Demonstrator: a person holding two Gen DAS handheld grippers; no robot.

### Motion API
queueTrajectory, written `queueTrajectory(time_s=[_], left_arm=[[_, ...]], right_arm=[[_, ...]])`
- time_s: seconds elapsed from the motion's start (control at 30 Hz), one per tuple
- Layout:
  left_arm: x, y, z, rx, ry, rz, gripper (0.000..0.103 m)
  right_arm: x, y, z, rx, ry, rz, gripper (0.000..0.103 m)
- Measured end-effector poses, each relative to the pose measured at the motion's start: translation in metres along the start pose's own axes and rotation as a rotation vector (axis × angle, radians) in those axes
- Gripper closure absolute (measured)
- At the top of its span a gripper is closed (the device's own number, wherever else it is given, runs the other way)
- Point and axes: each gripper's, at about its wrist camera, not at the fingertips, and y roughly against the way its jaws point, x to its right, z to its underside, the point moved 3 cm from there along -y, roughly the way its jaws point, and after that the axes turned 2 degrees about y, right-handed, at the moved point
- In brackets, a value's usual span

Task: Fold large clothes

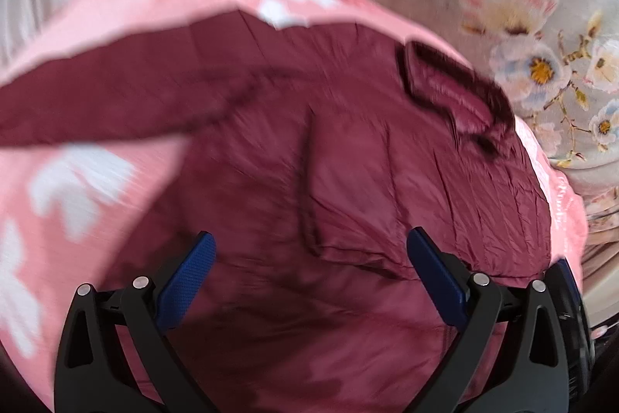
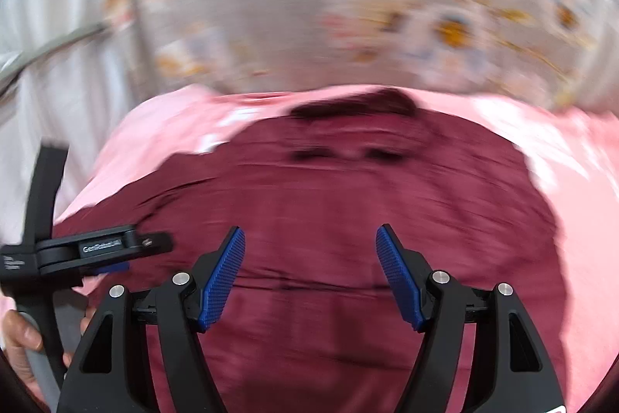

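We see the left tool (image 1: pixel 311 252) with its two blue-padded fingers spread wide and nothing between them. Directly ahead of it, and passing beneath the fingers, lies the maroon jacket (image 1: pixel 348 161) — a quilted, lightly crinkled garment spread flat. Its dark collar (image 1: pixel 456 91) sits at the far end, ahead and to the right of the left tool, and one long sleeve (image 1: pixel 116 95) reaches out ahead and to the left. A raised fold or seam (image 1: pixel 309 180) runs away from the tool down the middle of the jacket. The jacket rests on a pink blanket with white shapes (image 1: pixel 77 188), which shows to the left of the tool and along the jacket's far edge. Beyond that, further ahead and to the right, is a pale floral sheet (image 1: pixel 541 64).

The right tool (image 2: pixel 310 250) is likewise wide apart at the fingers and holds nothing. The jacket fills the space ahead of it and under it, blurred by motion, with the collar at the far end, straight ahead. The pink blanket frames the garment on both sides, and the floral sheet lies beyond it.

From the right wrist view, the left tool (image 2: pixel 116 252) appears just to the left — seen side-on, over the jacket's near left edge — with a hand (image 2: pixel 23 339) gripping its grey handle at the lower left.
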Motion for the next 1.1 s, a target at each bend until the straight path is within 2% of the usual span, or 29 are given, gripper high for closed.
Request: queueTrajectory(time_s=[0.07,0.13,0.2,0.3,0.37,0.43,0.5,0.53,0.57,0.63,0.73,0.77,0.8,0.83,0.9,0.93,1.03,1.1], left_arm=[[0.002,-0.019,0.002,-0.066,0.055,0.029,0.009],[0.001,-0.019,0.001,-0.029,0.083,0.004,0.02],[0.008,-0.017,-0.002,-0.018,0.062,0.03,0.063],[0.012,-0.019,-0.013,-0.012,0.047,0.004,0.097],[0.015,-0.013,-0.025,0.027,0.022,-0.009,0.099],[0.019,-0.004,-0.036,0.08,-0.004,-0.026,0.1],[0.022,0.004,-0.047,0.129,-0.034,-0.048,0.1],[0.024,0.007,-0.049,0.143,-0.047,-0.056,0.1],[0.026,0.007,-0.052,0.156,-0.064,-0.067,0.101],[0.029,0.006,-0.056,0.174,-0.093,-0.092,0.101],[0.023,0.001,-0.055,0.196,-0.113,-0.138,0.101],[0.023,-0.004,-0.054,0.191,-0.118,-0.154,0.102],[0.021,-0.012,-0.052,0.178,-0.123,-0.174,0.103],[0.017,-0.027,-0.047,0.143,-0.127,-0.186,0.103],[0.011,-0.047,-0.039,0.096,-0.13,-0.213,0.103],[0.01,-0.054,-0.033,0.103,-0.143,-0.227,0.103],[0.015,-0.053,-0.025,0.145,-0.191,-0.272,0.103],[0.017,-0.054,-0.023,0.162,-0.211,-0.295,0.103]], right_arm=[[0.044,0.006,0.003,-0.01,-0.094,0.07,0.035],[0.089,0.009,0.008,-0.024,-0.212,0.116,0.035],[0.132,0.01,0.014,-0.037,-0.345,0.146,0.035],[0.175,0.001,0.017,-0.052,-0.461,0.179,0.041],[0.19,-0.011,0.018,-0.075,-0.494,0.186,0.053],[0.2,-0.025,0.017,-0.104,-0.53,0.191,0.059],[0.209,-0.042,0.019,-0.133,-0.571,0.178,0.072],[0.213,-0.051,0.019,-0.151,-0.579,0.167,0.088],[0.213,-0.06,0.02,-0.171,-0.584,0.148,0.098],[0.207,-0.058,0.013,-0.141,-0.56,0.15,0.1],[0.187,-0.026,-0.006,0.015,-0.44,0.196,0.101],[0.184,-0.022,-0.006,0.031,-0.414,0.23,0.101],[0.185,-0.026,-0.006,0.016,-0.399,0.261,0.101],[0.187,-0.038,-0.002,-0.041,-0.382,0.291,0.101],[0.191,-0.059,0.011,-0.145,-0.387,0.304,0.101],[0.192,-0.068,0.017,-0.192,-0.391,0.293,0.101],[0.187,-0.072,0.017,-0.226,-0.349,0.327,0.1],[0.182,-0.062,0.014,-0.203,-0.329,0.387,0.097]])
